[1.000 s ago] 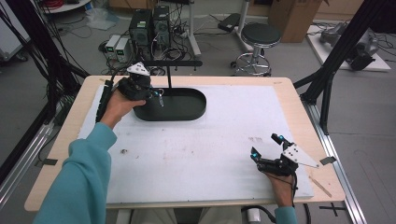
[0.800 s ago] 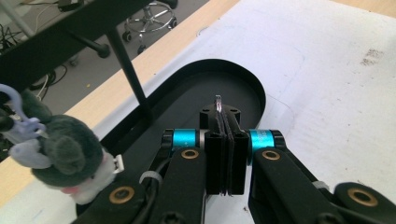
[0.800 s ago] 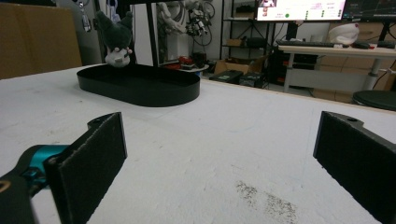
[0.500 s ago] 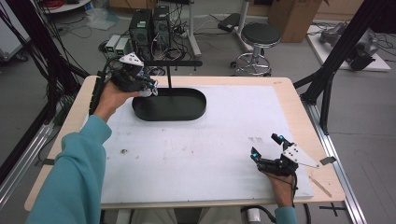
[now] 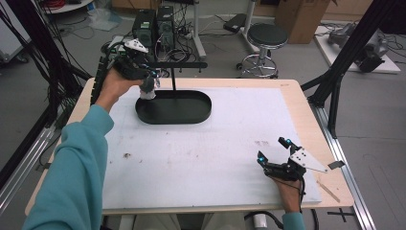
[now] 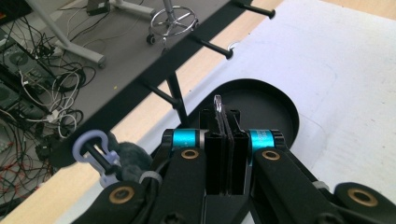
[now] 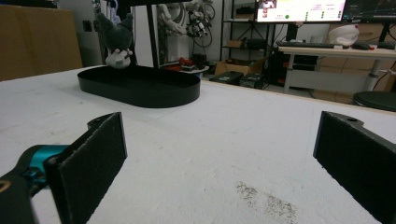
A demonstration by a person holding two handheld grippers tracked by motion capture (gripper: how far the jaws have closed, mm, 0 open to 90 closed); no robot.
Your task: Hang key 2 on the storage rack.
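Note:
A small grey plush keychain (image 5: 147, 89) hangs over the left end of a black oval tray (image 5: 191, 114). A post rises from that tray to a cross bar with pegs (image 5: 184, 64). My left gripper (image 5: 151, 76) is held up beside the bar's left end. In the left gripper view its jaws (image 6: 224, 116) are shut on a thin clear loop (image 6: 217, 101). The keychain's lavender clasp (image 6: 95, 149) sits on a peg tip just left of them, above the plush (image 6: 133, 161). My right gripper (image 5: 271, 149) rests open on the table at the near right, nothing between its pads (image 7: 100, 149).
The white mat (image 5: 215, 153) covers most of the wooden table. A stool (image 5: 265, 36), computer cases (image 5: 153, 24) and cables stand on the floor beyond the far edge. Black frame struts (image 5: 335, 81) rise at the right. A small tool lies near the right edge (image 5: 328, 189).
My left hand has risen from the tray's left end toward the cross bar, carrying the plush keychain up with it. The right gripper has stayed where it was.

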